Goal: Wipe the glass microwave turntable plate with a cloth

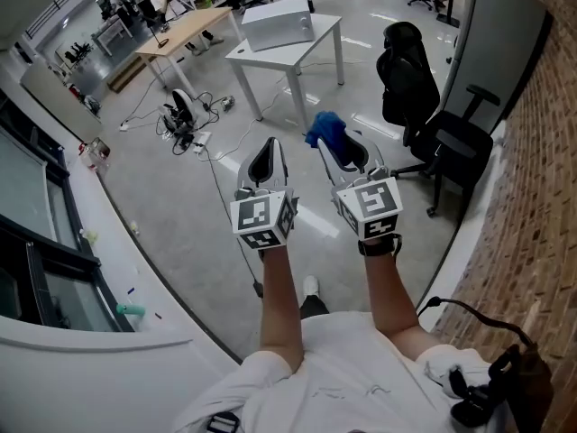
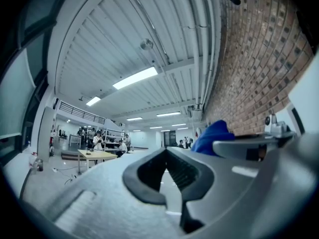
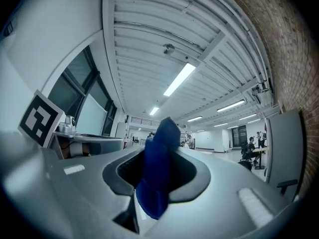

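Observation:
Both grippers are held up side by side, pointing out across the room. My right gripper (image 1: 335, 147) (image 3: 162, 133) is shut on a blue cloth (image 1: 325, 129) (image 3: 158, 168), which bunches out past its tips and hangs down between the jaws. The left gripper (image 1: 264, 152) (image 2: 166, 152) is shut with nothing in it, and the cloth (image 2: 212, 136) shows off to its right. No glass turntable plate is in any view. A white box-shaped appliance (image 1: 278, 23) sits on a white table (image 1: 317, 41) farther off.
A black office chair (image 1: 424, 106) stands to the right by a brick wall (image 1: 541, 197). Cables and a power strip (image 1: 185, 123) lie on the floor at the left. A wooden desk (image 1: 185, 30) is behind them. A white ledge (image 1: 90, 233) runs along the windows.

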{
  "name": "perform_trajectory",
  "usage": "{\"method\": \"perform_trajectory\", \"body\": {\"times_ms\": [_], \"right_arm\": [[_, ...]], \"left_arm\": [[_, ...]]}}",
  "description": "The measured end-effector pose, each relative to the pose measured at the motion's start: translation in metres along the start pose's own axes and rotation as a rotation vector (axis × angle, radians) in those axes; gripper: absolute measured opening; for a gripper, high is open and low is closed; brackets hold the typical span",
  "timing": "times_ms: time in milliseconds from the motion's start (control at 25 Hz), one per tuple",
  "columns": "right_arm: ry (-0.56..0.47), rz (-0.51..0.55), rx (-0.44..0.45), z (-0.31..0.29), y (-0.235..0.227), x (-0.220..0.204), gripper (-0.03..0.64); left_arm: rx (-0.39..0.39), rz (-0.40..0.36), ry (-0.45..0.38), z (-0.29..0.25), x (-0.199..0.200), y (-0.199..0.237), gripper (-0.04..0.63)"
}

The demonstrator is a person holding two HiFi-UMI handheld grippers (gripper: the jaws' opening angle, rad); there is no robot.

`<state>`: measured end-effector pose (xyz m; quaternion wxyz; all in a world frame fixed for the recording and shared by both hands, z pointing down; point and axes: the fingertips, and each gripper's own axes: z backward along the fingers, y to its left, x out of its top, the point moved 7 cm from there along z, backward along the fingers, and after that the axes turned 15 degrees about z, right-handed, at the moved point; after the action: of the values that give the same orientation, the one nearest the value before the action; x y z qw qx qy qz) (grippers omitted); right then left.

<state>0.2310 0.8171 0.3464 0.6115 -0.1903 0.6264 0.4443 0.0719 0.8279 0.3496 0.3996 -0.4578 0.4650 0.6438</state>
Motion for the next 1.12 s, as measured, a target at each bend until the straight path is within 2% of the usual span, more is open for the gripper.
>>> {"method": "perform_trajectory", "body": {"times_ms": [200,360,760,880,1000,1120], "right_arm": [[0.006,0.007,-0.016,-0.045,-0.006,-0.006,0.114],[0.008,0.009,-0.042,-0.084,-0.009,-0.009,0.115],[0.031,0.013,-0.068,-0.164,0.018,-0.024,0.117],[0.041,-0.003,-0.058,-0.179,0.026,-0.032,0.117],[0.066,0.012,-0.049,-0.193,0.030,-0.039,0.117],[0.082,0.005,-0.042,-0.207,0.026,-0.050,0.117]], "left_arm": [[0.000,-0.023,-0.028,-0.041,0.007,0.038,0.002],[-0.028,-0.039,-0.009,-0.073,0.008,0.067,0.002],[-0.098,0.003,0.002,-0.118,0.010,0.136,0.002],[-0.091,0.046,-0.004,-0.126,0.004,0.157,0.002],[-0.083,0.058,0.027,-0.133,-0.007,0.172,0.002],[-0.074,0.075,0.020,-0.142,-0.011,0.181,0.002]]}}
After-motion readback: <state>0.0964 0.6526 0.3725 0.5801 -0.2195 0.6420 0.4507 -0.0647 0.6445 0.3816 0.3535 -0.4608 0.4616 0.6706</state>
